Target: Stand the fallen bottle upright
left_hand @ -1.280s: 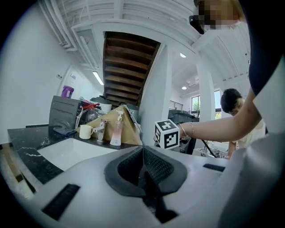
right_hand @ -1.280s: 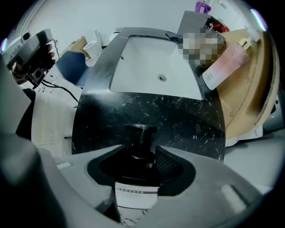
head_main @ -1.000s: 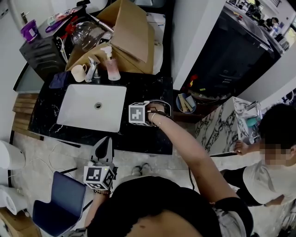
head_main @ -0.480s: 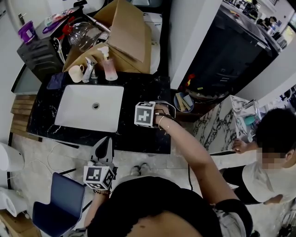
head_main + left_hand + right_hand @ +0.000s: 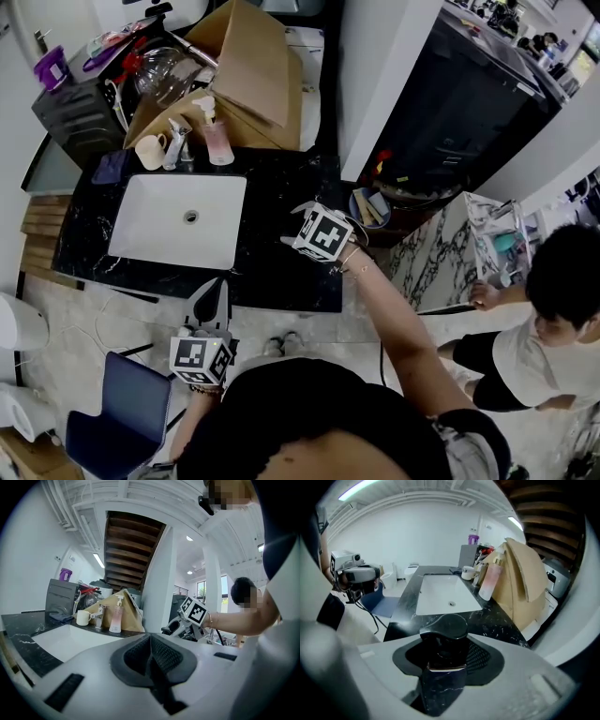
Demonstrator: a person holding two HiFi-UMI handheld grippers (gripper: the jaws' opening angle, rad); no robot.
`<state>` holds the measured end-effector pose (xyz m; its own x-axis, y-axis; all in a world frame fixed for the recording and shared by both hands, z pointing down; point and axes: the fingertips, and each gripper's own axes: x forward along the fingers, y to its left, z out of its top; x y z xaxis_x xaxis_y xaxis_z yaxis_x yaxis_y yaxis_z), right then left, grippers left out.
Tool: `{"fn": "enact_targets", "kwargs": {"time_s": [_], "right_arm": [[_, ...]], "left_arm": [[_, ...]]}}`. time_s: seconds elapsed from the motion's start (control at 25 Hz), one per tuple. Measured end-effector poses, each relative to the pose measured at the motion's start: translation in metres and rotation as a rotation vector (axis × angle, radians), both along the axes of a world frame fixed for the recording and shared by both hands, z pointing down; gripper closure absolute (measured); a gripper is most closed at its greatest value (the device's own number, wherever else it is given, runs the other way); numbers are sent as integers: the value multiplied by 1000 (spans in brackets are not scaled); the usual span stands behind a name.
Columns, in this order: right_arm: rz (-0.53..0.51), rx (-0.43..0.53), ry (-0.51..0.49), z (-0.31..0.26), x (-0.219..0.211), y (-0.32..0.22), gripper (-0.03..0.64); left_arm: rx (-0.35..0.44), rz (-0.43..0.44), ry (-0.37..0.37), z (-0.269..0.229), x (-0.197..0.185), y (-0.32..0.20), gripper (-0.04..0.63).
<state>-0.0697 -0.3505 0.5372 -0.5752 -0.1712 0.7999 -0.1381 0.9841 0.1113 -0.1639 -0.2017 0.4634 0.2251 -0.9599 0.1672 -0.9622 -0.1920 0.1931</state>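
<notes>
**Bottle clamped in the right gripper, right of the sink**

The right gripper (image 5: 445, 656) pinches the bottle (image 5: 439, 686), one pad on each side of it. The bottle is dark with pale veining and has a black cap (image 5: 443, 629). The cap is the end farthest from the gripper's camera. In the head view this gripper hangs over the black counter (image 5: 272, 272), just right of the sink (image 5: 150, 230), and it hides the bottle there. No view shows whether the bottle's base touches the counter.

The left gripper (image 5: 150, 651) has its jaws pressed together with nothing between them. It sits in front of the sink, off the counter's near edge, pointing towards the sink.

Behind the sink stand a mug (image 5: 148, 152), a tap (image 5: 173, 141) and a pink pump bottle (image 5: 216, 139), which is upright. An open cardboard box (image 5: 248, 75) lies behind these.
</notes>
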Motion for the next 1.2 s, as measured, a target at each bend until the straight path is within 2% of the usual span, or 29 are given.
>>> {"fn": "enact_targets", "kwargs": {"time_s": [0.16, 0.28, 0.48, 0.76, 1.2], "right_arm": [[56, 104, -129, -4, -6, 0, 423], [142, 185, -258, -13, -3, -4, 423], [305, 180, -406, -14, 11, -10, 423], [392, 153, -466, -1, 20, -11, 423], [362, 177, -537, 2, 22, -9, 422]], "left_arm": [[-4, 1, -5, 0, 2, -1, 589], [-6, -2, -6, 0, 3, -1, 589], [-11, -4, -10, 2, 4, -1, 589], [-8, -5, -17, -1, 3, -1, 589], [-8, -9, -17, 1, 4, -1, 589]]}}
